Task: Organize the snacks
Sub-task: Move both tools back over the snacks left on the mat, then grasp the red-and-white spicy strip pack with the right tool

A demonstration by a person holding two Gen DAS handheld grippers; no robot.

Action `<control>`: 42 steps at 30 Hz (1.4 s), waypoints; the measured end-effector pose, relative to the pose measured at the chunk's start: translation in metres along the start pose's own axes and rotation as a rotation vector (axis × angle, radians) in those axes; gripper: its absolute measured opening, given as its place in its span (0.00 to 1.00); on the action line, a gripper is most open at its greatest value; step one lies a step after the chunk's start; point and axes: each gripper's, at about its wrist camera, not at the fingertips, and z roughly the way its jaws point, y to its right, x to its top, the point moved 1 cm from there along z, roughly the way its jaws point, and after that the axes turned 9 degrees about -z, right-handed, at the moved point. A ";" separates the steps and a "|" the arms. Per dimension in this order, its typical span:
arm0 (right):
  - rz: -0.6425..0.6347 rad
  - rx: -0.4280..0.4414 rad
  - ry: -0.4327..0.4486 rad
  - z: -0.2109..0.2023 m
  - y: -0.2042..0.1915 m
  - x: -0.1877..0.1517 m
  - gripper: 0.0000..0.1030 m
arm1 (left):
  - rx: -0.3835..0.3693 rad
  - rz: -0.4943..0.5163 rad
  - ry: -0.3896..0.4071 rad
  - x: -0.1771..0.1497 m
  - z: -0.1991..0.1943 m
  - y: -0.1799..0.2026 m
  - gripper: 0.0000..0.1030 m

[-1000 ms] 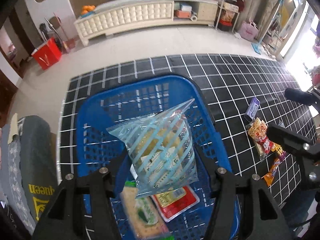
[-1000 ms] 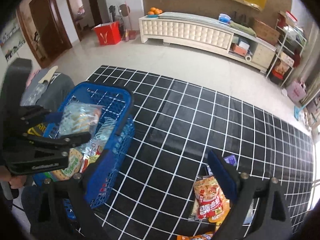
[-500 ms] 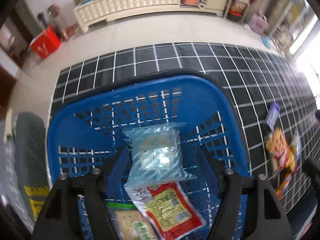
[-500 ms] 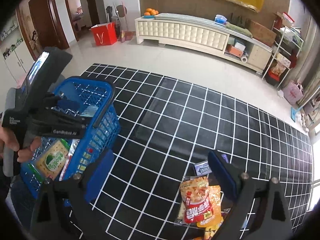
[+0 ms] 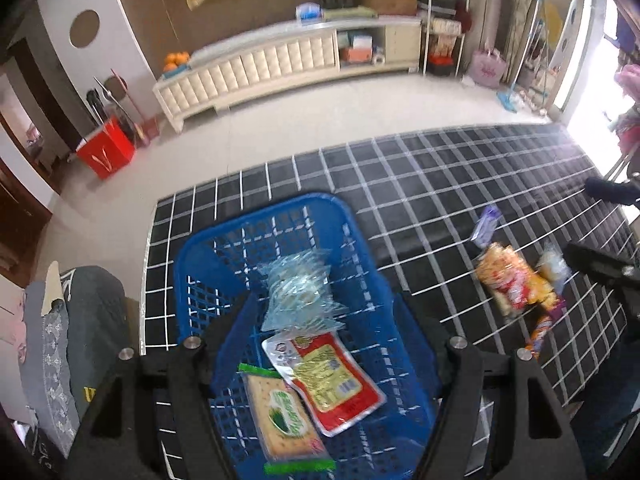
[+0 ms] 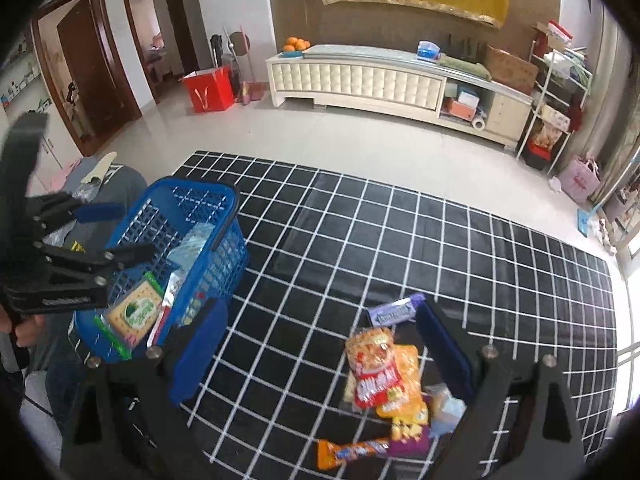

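**A:** State of the left gripper (image 5: 326,344)?

**B:** Jaws spread wide, nothing between the blue pads (image 5: 230,334). In the right wrist view a hand (image 6: 24,326) grips its handle at the left edge.

**A:** And the right gripper (image 6: 320,340)?

**B:** Jaws likewise wide apart, empty, angled downward. Its black fingers (image 5: 600,266) show at the right edge of the left wrist view.
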 end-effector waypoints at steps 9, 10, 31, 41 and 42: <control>0.034 -0.025 -0.014 -0.028 0.028 -0.034 0.94 | -0.096 0.019 0.047 -0.019 -0.032 0.046 0.83; 0.041 -0.026 -0.019 -0.029 0.032 -0.039 0.94 | -0.104 0.023 0.042 -0.022 -0.032 0.050 0.83; 0.031 -0.001 -0.213 0.045 0.064 -0.102 0.94 | -0.110 0.037 -0.059 -0.064 0.035 0.125 1.00; -0.036 0.071 -0.311 0.109 0.063 -0.096 0.92 | -0.055 0.081 -0.125 -0.075 0.071 0.136 1.00; -0.045 0.084 -0.321 0.116 0.061 -0.095 0.87 | -0.057 0.081 -0.131 -0.075 0.074 0.136 1.00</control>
